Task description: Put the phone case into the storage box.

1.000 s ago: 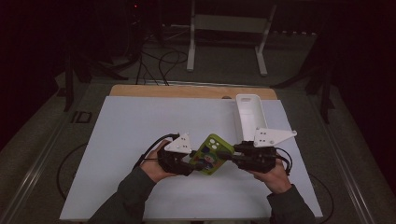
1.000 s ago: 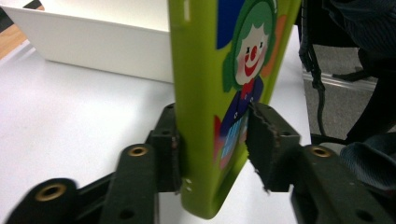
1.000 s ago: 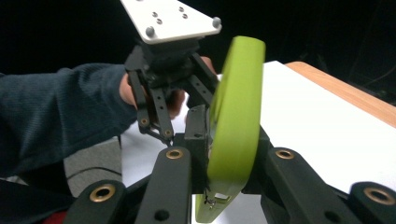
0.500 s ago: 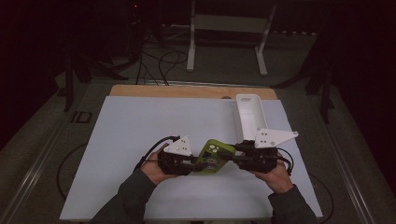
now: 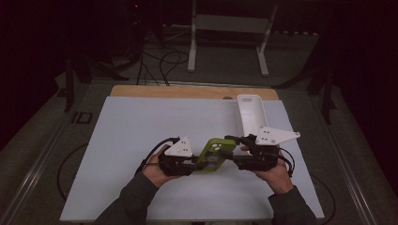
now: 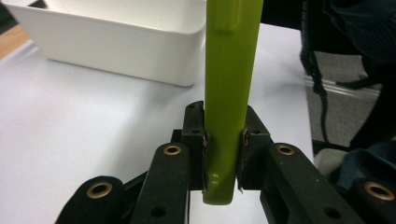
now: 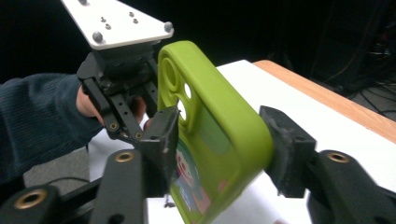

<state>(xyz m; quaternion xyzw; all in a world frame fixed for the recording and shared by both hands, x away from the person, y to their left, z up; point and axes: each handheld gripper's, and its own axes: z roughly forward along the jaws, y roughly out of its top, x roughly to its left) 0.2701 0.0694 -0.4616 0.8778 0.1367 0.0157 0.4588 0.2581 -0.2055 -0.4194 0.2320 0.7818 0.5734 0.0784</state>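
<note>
Since the earlier frame: case (image 5: 215, 154) tipped up from flat onto its edge, between both hands, above the table (image 5: 141, 140). Left gripper (image 5: 195, 161) pinching the case's lower edge, pads pressed on both faces. Right gripper (image 5: 234, 152) just been opening, jaws spread to either side of the case, near pad touching, far pad barely. Likely a handover to the left, release under way. White table; white tray (image 5: 251, 112) beyond; dark room, cables on floor.
</note>
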